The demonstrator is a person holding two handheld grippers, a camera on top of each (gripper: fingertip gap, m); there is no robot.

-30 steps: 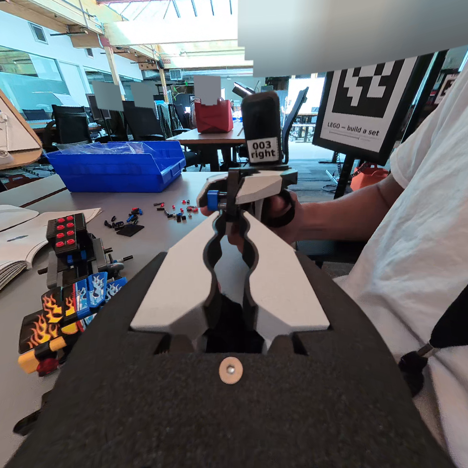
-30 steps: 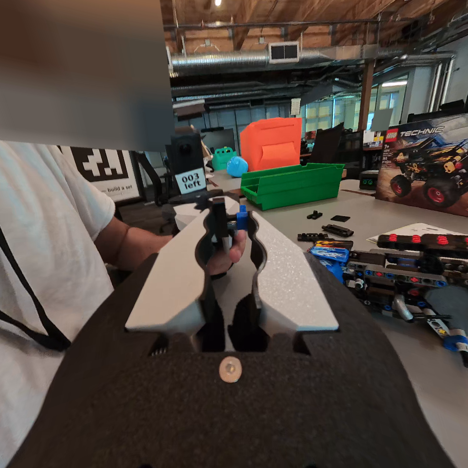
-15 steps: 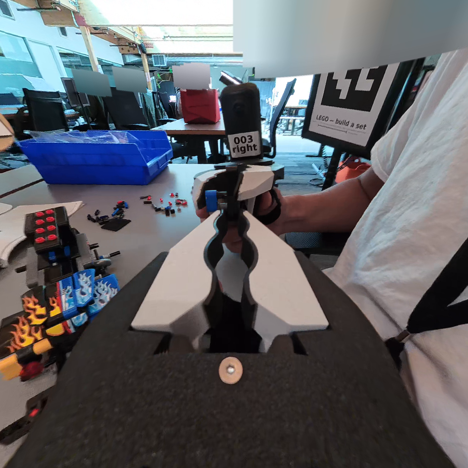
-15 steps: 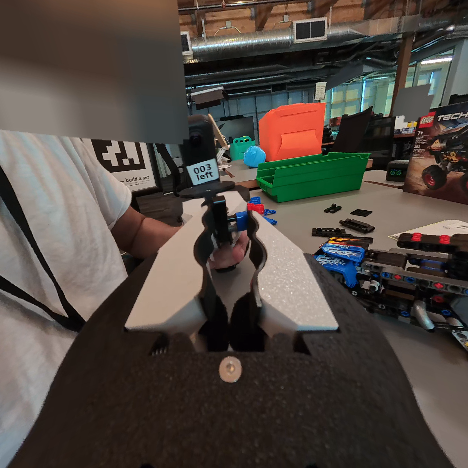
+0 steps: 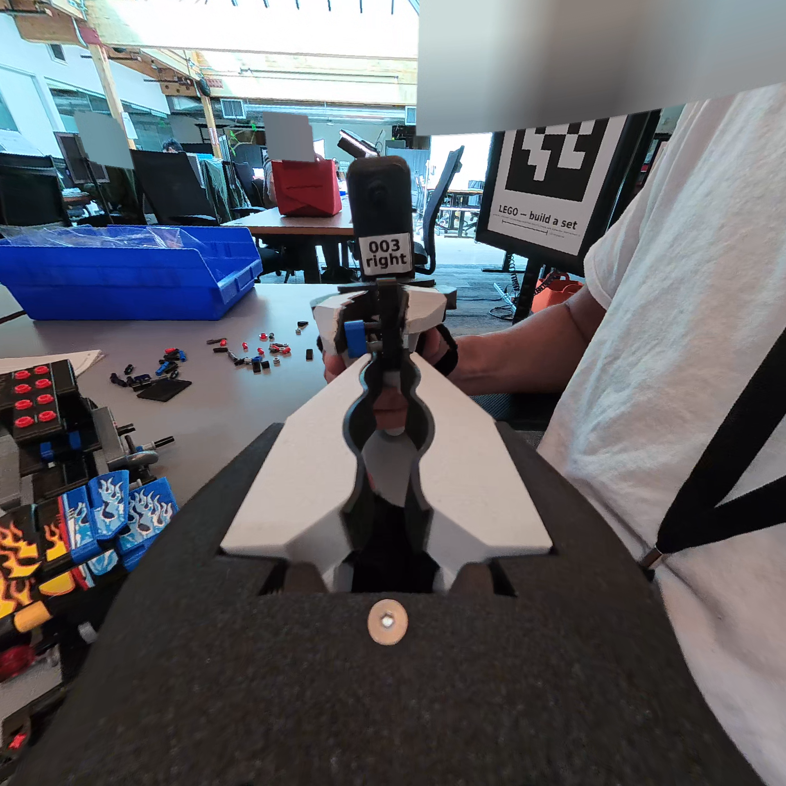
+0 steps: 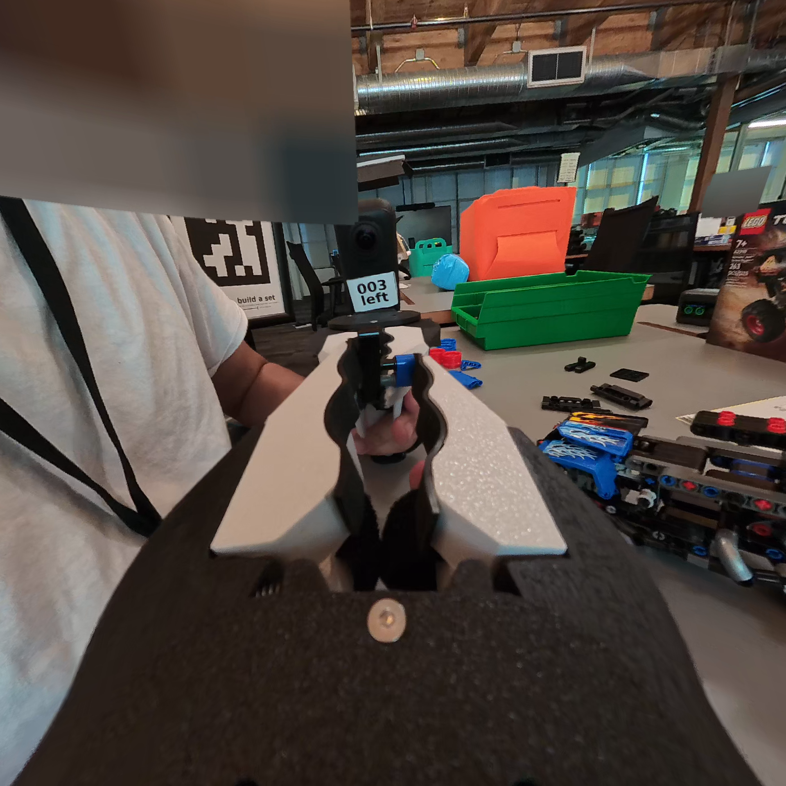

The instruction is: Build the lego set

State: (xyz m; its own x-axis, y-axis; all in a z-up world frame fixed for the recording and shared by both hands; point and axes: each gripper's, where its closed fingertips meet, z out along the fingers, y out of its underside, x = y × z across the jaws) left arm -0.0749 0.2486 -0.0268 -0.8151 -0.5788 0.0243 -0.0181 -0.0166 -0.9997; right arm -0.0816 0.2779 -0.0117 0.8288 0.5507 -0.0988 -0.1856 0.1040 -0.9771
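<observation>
A black piece (image 5: 389, 336) is pinched upright at the left gripper (image 5: 388, 361) tips; a blue connector (image 6: 405, 369) is gripped by the right gripper (image 6: 385, 365) — tip to tip, its pin lying crosswise toward the piece; the model (image 6: 663, 480) is left on the table.

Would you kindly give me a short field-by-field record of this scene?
left gripper: fingers shut on black piece
right gripper: fingers on either side of blue piece, which sits against the black piece; grip unclear
model: partly built truck on table, untouched
loose parts: scattered on table
bins: blue bin, green bin, both at back
</observation>
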